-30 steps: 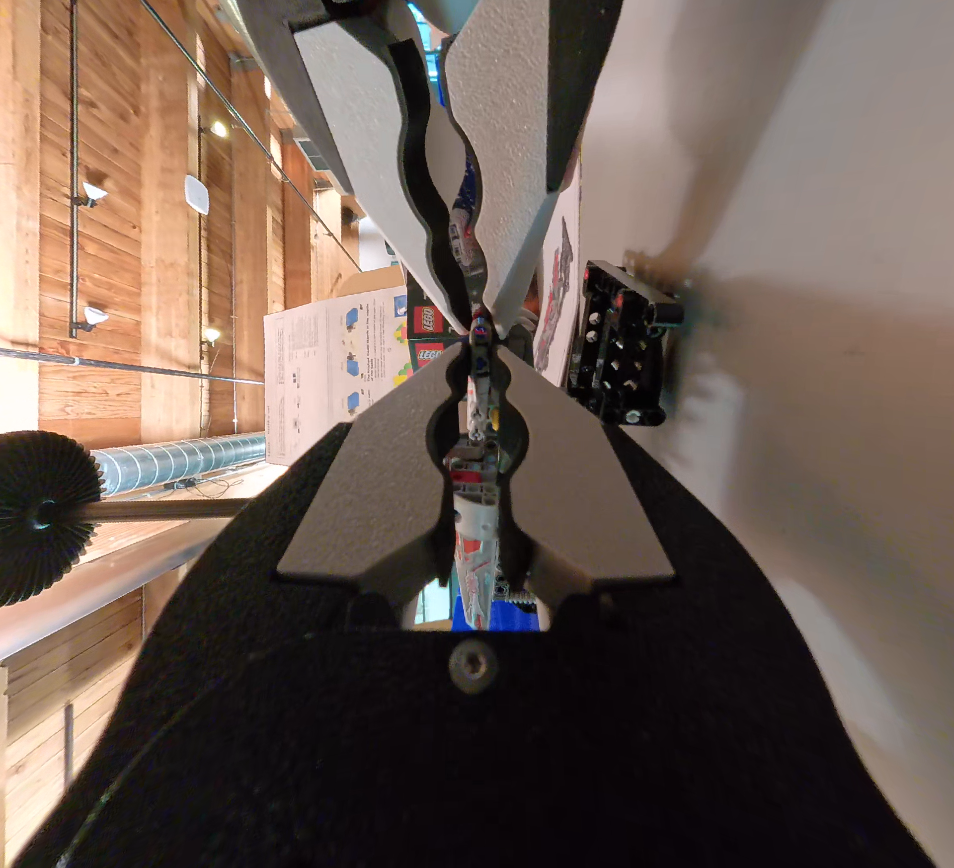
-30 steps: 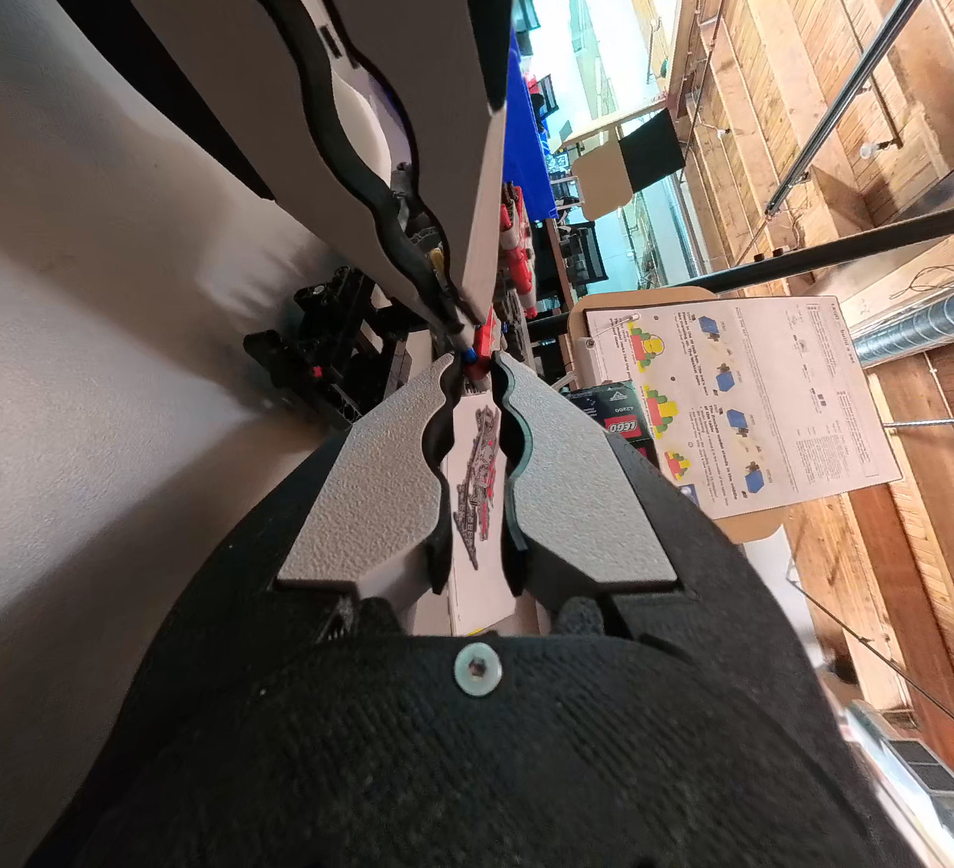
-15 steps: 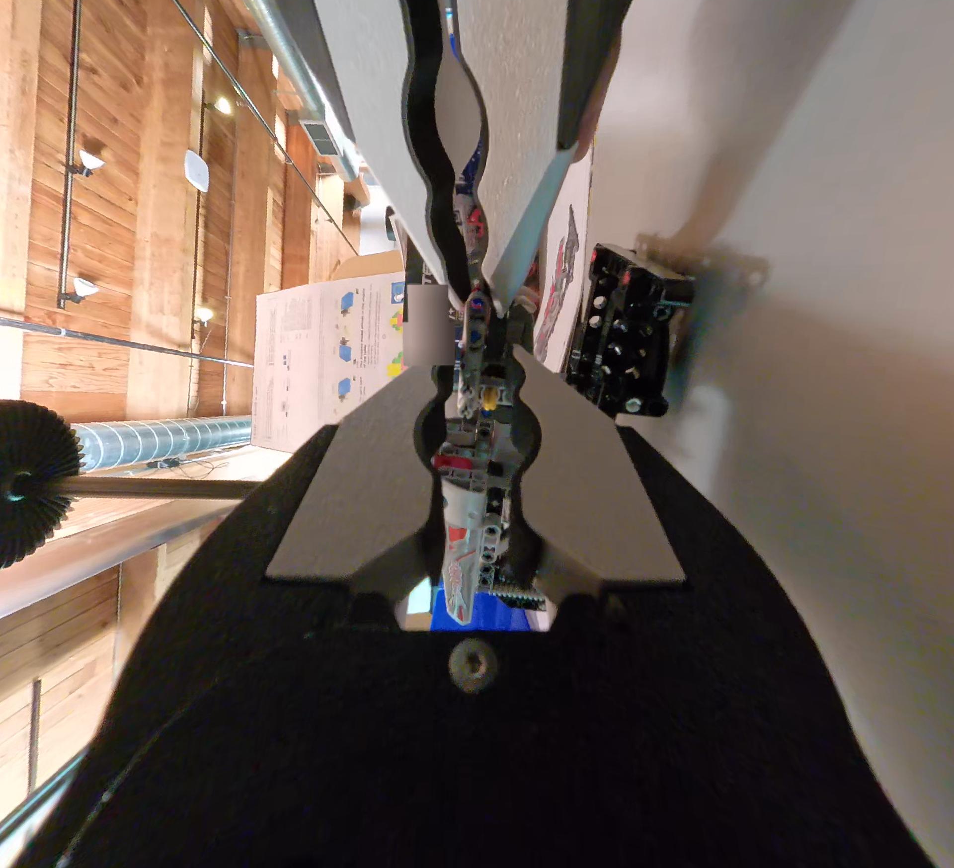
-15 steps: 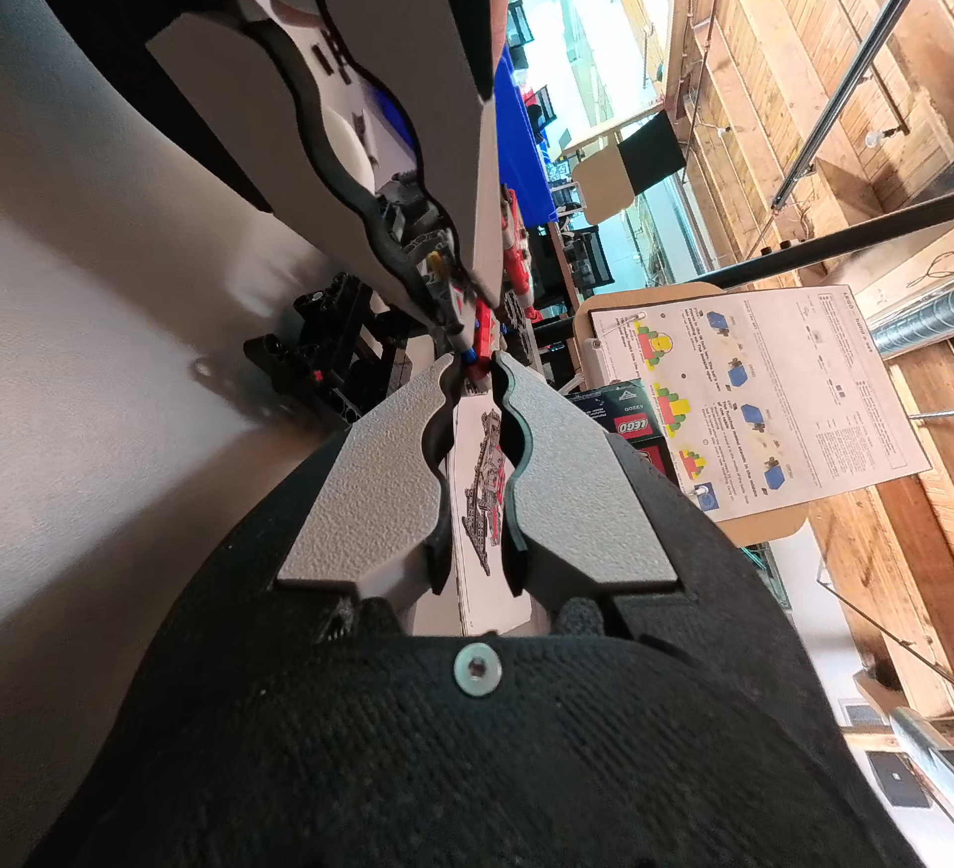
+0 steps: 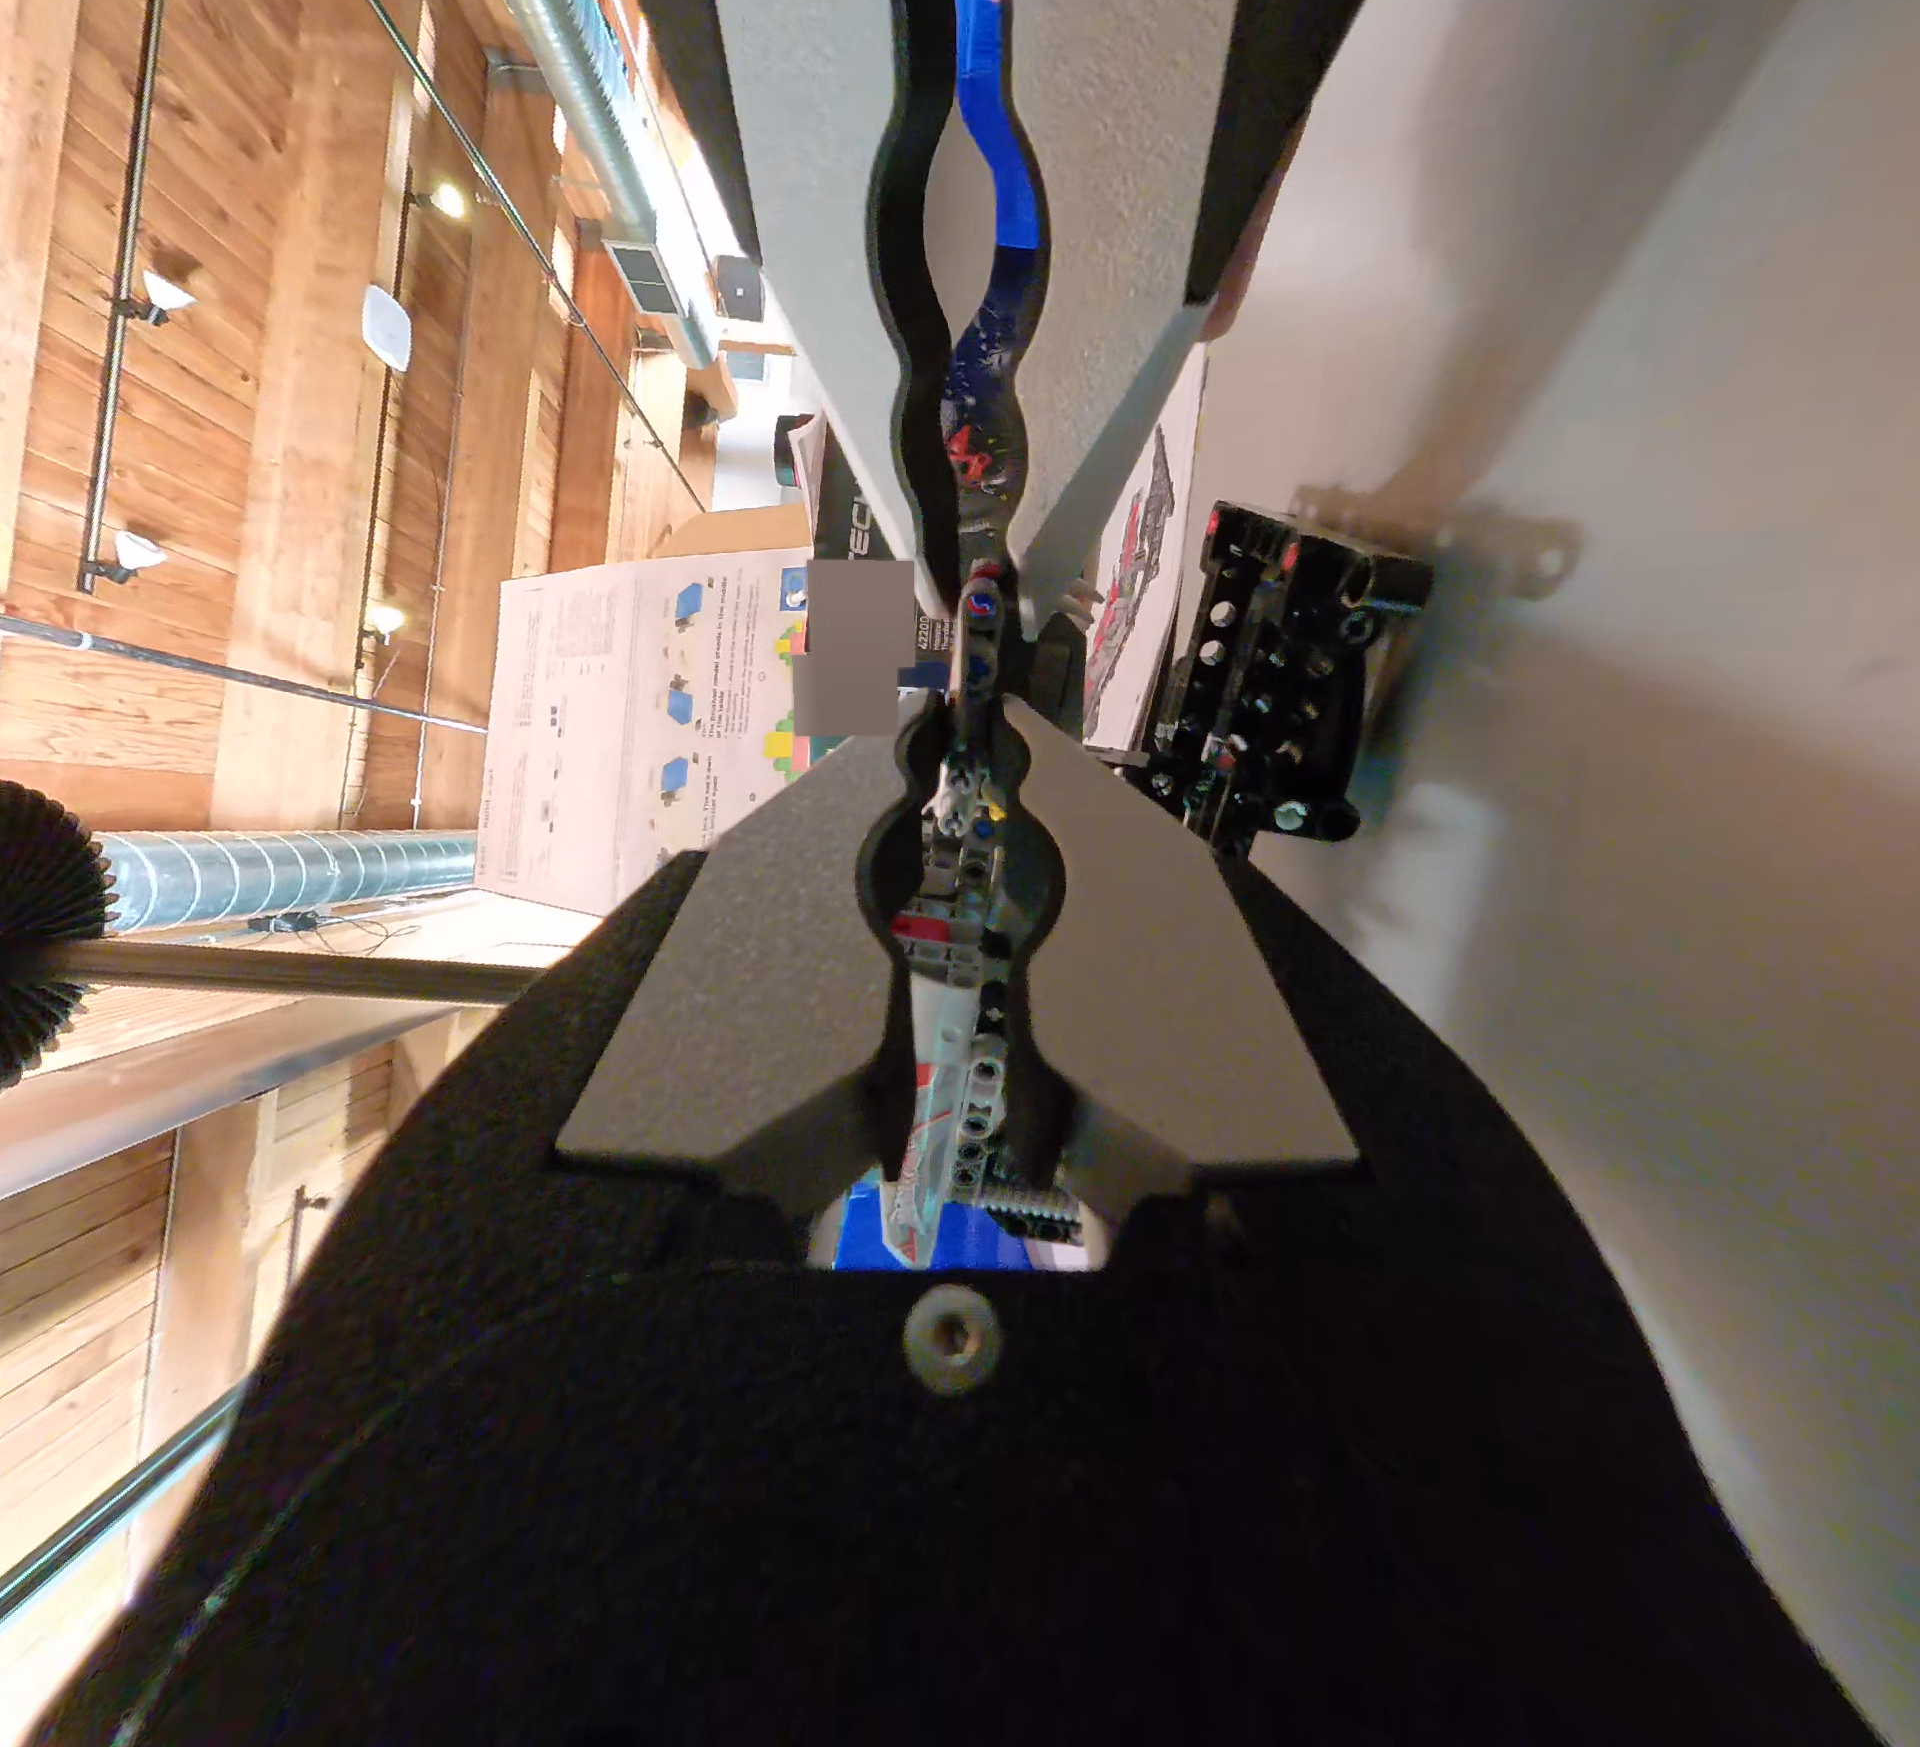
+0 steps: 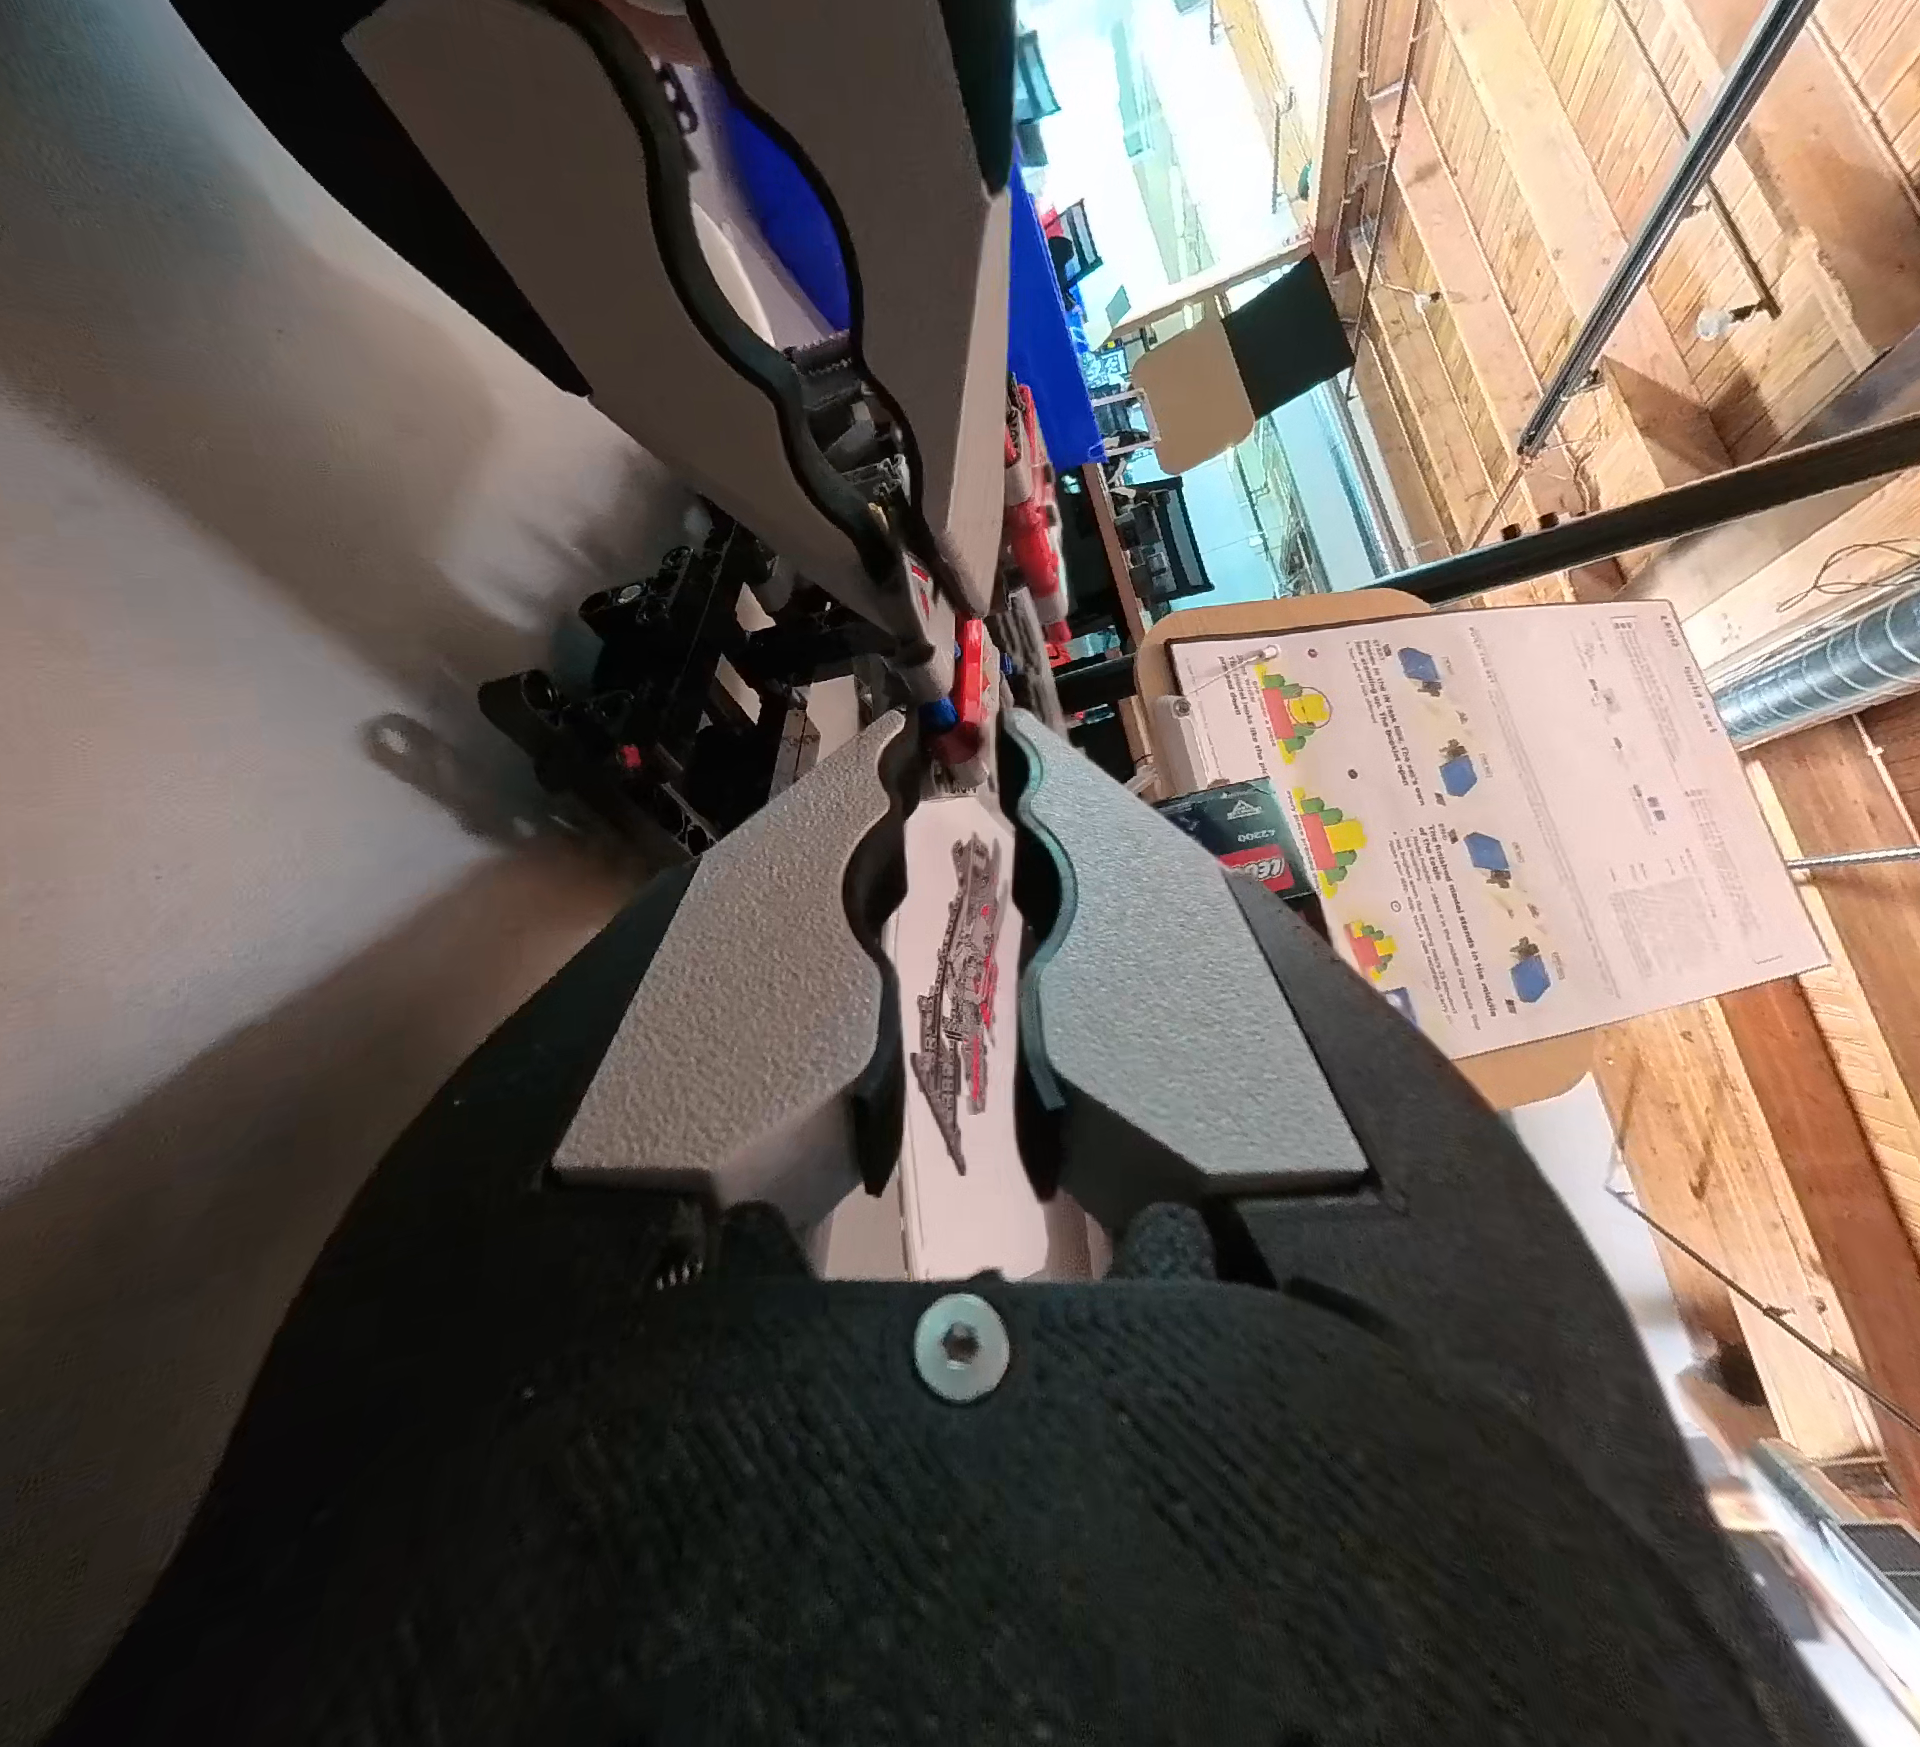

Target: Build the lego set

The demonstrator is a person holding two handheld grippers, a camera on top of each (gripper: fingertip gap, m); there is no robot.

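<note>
My left gripper (image 5: pixel 968 726) is shut on a slim grey, white and red lego assembly (image 5: pixel 951 949) that runs along its fingers. My right gripper (image 6: pixel 956 726) meets it tip to tip and is shut on the small red and blue piece (image 6: pixel 961 695) at the assembly's front end. In the left wrist view the right gripper (image 5: pixel 982 580) comes in from above. In the right wrist view the left gripper (image 6: pixel 920 585) comes in from above with the assembly (image 6: pixel 852 440). Both are held above the white table (image 5: pixel 1662 450). A black lego frame (image 5: pixel 1268 689) lies on the table beside them and also shows in the right wrist view (image 6: pixel 644 721).
A printed instruction sheet with the model's picture (image 6: pixel 966 991) lies on the table behind the grippers. A lego box (image 6: pixel 1247 856) and an upright board with brick diagrams (image 6: pixel 1507 814) stand at the far edge. Wooden walls and pipes lie beyond.
The grippers stay tip to tip. The assembly has turned and shows broader between the left fingers. Both views have shifted slightly against the background.
</note>
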